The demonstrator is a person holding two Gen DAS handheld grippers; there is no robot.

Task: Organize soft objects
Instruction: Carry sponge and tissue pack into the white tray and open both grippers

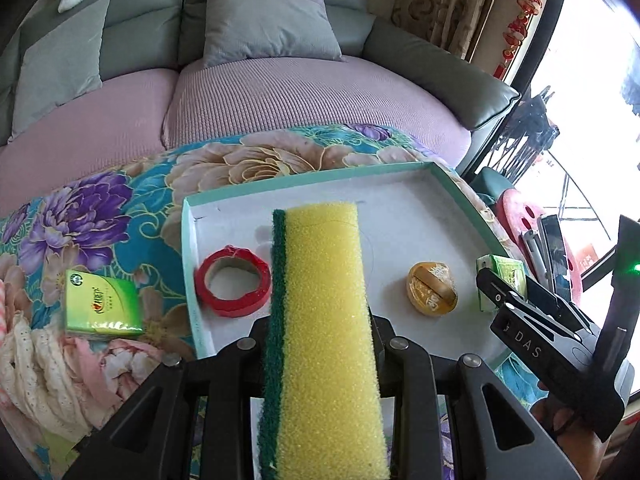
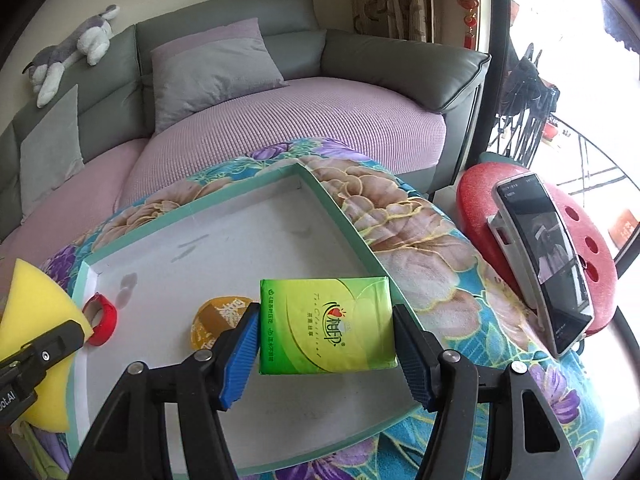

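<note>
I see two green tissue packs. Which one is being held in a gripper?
The green tissue pack over the shallow teal-rimmed tray, clamped by the right gripper. The other green tissue pack lies loose on the floral cloth.

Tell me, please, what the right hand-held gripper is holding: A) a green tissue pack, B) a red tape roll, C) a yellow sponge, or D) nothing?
A: the right hand-held gripper has its blue pads pressed on both sides of the green tissue pack.

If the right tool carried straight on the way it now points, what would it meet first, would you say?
Most likely the white floor of the tray: the right tool, holding the green tissue pack, points down over it. Depth is uncertain.
</note>
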